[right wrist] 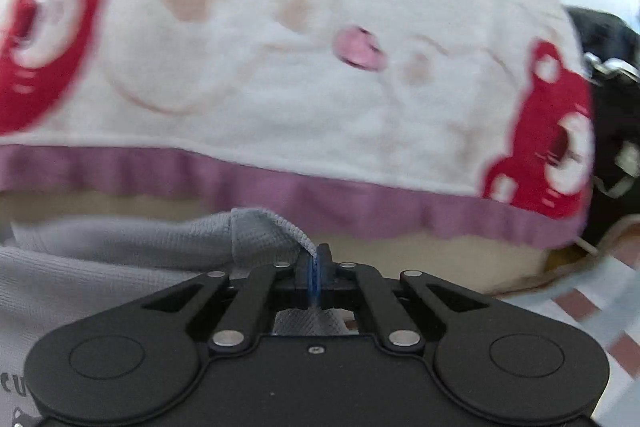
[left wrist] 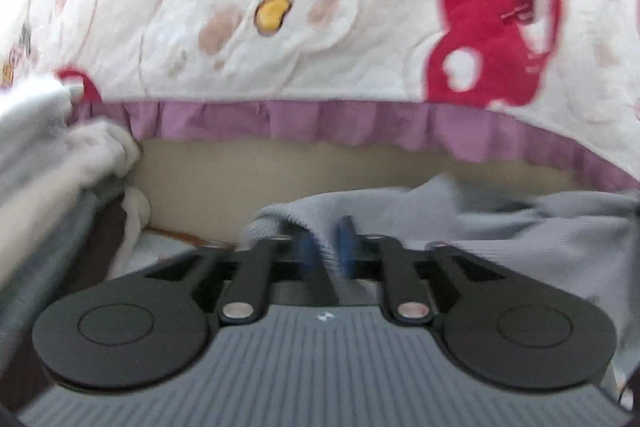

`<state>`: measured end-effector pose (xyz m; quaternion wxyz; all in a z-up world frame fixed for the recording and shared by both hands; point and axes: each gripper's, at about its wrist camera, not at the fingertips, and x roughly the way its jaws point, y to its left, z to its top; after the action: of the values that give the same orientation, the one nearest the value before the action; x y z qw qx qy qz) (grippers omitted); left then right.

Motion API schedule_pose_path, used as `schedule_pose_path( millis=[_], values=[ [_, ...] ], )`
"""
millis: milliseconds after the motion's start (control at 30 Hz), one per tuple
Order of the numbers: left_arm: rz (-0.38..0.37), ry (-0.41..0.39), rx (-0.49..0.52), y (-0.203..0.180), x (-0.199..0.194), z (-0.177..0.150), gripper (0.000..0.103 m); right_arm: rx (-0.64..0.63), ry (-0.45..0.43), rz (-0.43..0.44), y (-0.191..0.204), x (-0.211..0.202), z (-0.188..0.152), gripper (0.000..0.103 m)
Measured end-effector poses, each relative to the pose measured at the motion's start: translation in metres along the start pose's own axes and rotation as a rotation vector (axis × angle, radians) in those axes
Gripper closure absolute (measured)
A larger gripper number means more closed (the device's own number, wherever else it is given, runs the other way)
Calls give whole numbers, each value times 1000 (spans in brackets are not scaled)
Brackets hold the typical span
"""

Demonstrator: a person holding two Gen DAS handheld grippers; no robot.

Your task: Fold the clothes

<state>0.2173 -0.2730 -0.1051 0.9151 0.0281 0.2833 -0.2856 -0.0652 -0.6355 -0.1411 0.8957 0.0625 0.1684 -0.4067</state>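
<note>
In the left wrist view everything is blurry. The left gripper (left wrist: 325, 247) pinches a fold of the grey shirt (left wrist: 500, 227) between its blue pads (left wrist: 345, 241); the jaws are close together with cloth stuffed in the gap. The shirt spreads out to the right and runs off the edge, so its full shape stays hidden. A white blanket (left wrist: 320, 7) with red shapes and a purple frill (left wrist: 280, 119) fills the top (its pictures are too smeared to name). Under the frill is a tan mattress side (left wrist: 280, 179). A pile of white and grey clothes (left wrist: 52, 155) sits at the left, cut off by the edge.

In the right wrist view the right gripper (right wrist: 316, 269) has its jaws pressed tight on a thin corner of the grey shirt (right wrist: 120, 267). The shirt stretches away to the left, long side going left to right, and lies in front of the bed. Near the bottom left are dark letters (right wrist: 16, 385) on the shirt, cut off (only something like "CU" shows), with a small dark drawing below. The same white blanket (right wrist: 300, 67) hangs above. A dark bag-like thing (right wrist: 612, 87) sits at the right, hard to make out.
</note>
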Motion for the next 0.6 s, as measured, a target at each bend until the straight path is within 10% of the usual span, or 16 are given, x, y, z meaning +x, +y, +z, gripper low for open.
schedule_pose_path(
  millis=[133,333,600],
  values=[
    [-27,111,-125,1,17,-37,34,14,169,-126,-14,21,-18,88],
    [-169,230,-69,-10,-10,-94,36,-108,150,-7,15,14,-17,67],
    [-293,295,-12,-15,-52,-115,37,143,285,382,13,11,-19,67]
  ],
)
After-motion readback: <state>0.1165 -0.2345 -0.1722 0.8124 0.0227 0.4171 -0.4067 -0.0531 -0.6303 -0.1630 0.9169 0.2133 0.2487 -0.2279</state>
